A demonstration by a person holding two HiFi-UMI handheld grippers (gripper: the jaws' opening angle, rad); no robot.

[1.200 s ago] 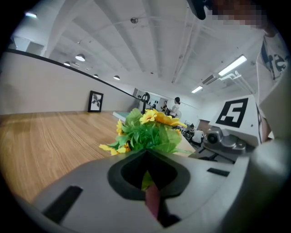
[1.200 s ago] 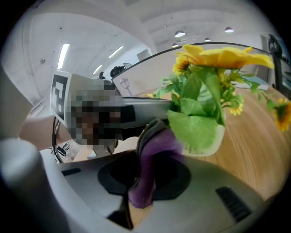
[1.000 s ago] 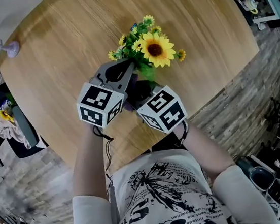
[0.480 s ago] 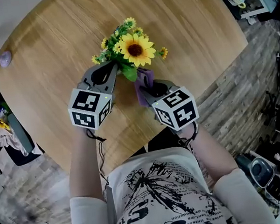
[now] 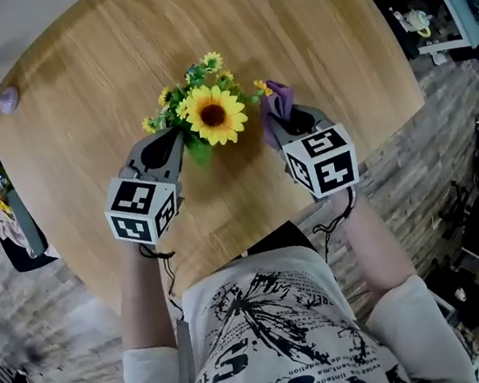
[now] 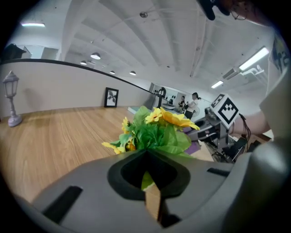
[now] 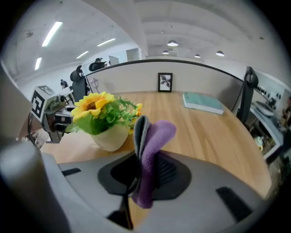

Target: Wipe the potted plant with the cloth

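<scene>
Right gripper (image 5: 290,123) jaws clamp cloth (image 7: 154,136) — potted plant (image 5: 212,115) just beside.

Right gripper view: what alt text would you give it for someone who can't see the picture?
A purple cloth stands pinched between the shut jaws of the right gripper, up close. Beyond it a potted plant with a sunflower sits on a wooden table, the left gripper beside it and a teal book farther back.
</scene>
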